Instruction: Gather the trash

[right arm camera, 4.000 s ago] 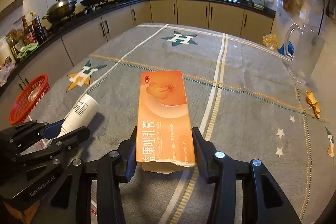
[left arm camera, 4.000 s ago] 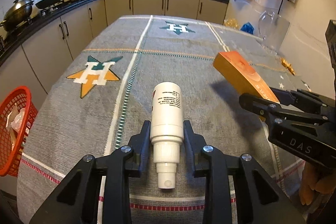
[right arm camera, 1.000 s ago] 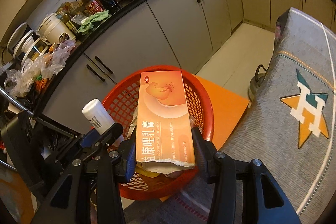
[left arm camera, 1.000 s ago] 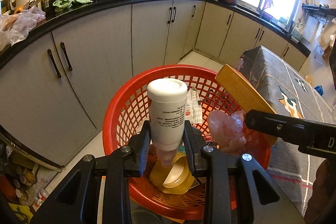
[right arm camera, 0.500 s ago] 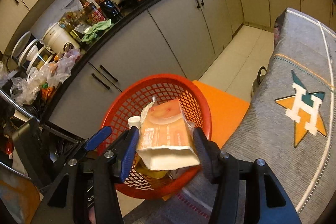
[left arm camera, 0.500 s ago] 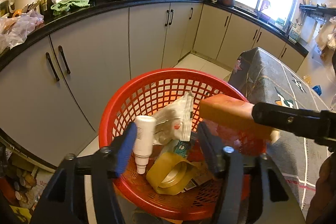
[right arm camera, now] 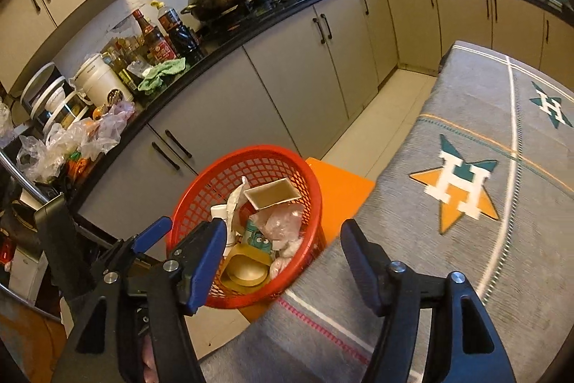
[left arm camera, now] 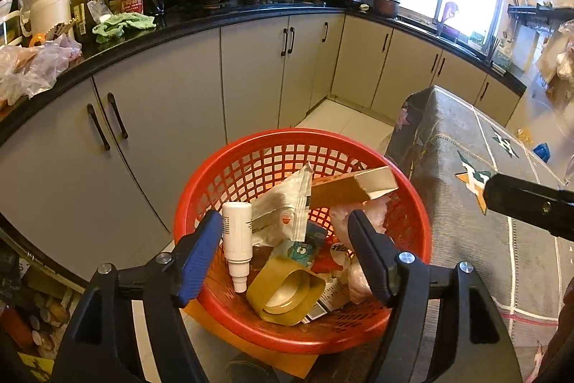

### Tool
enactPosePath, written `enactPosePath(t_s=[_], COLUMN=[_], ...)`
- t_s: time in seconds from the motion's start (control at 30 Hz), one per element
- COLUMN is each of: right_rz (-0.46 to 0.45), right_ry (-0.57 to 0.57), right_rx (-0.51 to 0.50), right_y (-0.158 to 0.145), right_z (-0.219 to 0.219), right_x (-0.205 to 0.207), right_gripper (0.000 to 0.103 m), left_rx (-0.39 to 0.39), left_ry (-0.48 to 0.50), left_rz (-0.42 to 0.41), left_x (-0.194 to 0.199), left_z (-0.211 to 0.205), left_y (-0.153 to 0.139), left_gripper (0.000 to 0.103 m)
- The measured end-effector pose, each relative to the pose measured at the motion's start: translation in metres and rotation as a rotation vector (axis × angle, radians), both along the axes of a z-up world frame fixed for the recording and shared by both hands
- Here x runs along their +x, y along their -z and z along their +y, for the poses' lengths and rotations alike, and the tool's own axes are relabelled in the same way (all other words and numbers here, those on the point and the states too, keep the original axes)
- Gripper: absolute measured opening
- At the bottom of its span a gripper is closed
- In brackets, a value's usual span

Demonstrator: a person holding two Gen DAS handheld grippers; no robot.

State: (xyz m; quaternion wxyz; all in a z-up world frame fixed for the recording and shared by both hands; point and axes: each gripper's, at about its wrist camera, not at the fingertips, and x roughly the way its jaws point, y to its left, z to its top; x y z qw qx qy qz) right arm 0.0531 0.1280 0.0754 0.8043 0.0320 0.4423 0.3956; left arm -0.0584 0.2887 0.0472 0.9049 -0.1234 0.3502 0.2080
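A red mesh basket (left arm camera: 416, 203) stands on the floor beside the table. In it lie the white spray bottle (left arm camera: 236, 236), the orange carton (left arm camera: 355, 187) with its open end up, a foil pouch, a tape roll and pink plastic. My left gripper (left arm camera: 285, 236) is open and empty just above the basket. My right gripper (right arm camera: 283, 246) is open and empty, higher up over the table's edge, with the basket (right arm camera: 312, 189) below it. The bottle (right arm camera: 218, 212) and carton (right arm camera: 272, 194) show there too.
The table with the grey star-patterned cloth (right arm camera: 466, 203) is to the right of the basket. Grey kitchen cabinets (left arm camera: 172, 117) and a cluttered black counter (left arm camera: 107, 52) stand behind. An orange mat (right arm camera: 344, 189) lies under the basket.
Both grippers opened and dropped their loads. The white bottle and the orange carton now lie in the basket. Both grippers have drawn back and up from it.
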Motion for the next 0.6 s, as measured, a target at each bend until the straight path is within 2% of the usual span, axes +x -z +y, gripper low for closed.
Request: enactPosePath(t_s=[0.17,0.23,0.43,0.6], right_rz=[-0.05,-0.087,-0.247,-0.373], right_ry=[0.027,0.035,0.091,0.162], right_rx=[-0.018,-0.021,-0.06,-0.108], right_y=[-0.009,-0.014,-0.029,-0.033], right_z=[-0.021,-0.033,-0.077,-0.111], right_x=[-0.018,-0.03,-0.082,-0.125], right_gripper=[0.072,0.073,0.083,0.09], left_rx=[0.047,0.091,0.167,0.264], left_ry=[-0.028,-0.051,-0.071,-0.069], left_rz=[-0.025,-0.055,-0.118,-0.112], left_x=[-0.017,-0.031,-0.076,-0.098], left_z=[-0.013,-0.024,-0.07,-0.111], left_y=[-0.014,-0.022,-0.038,-0.04], left_gripper=[0.076,0.083,0.098,0.102])
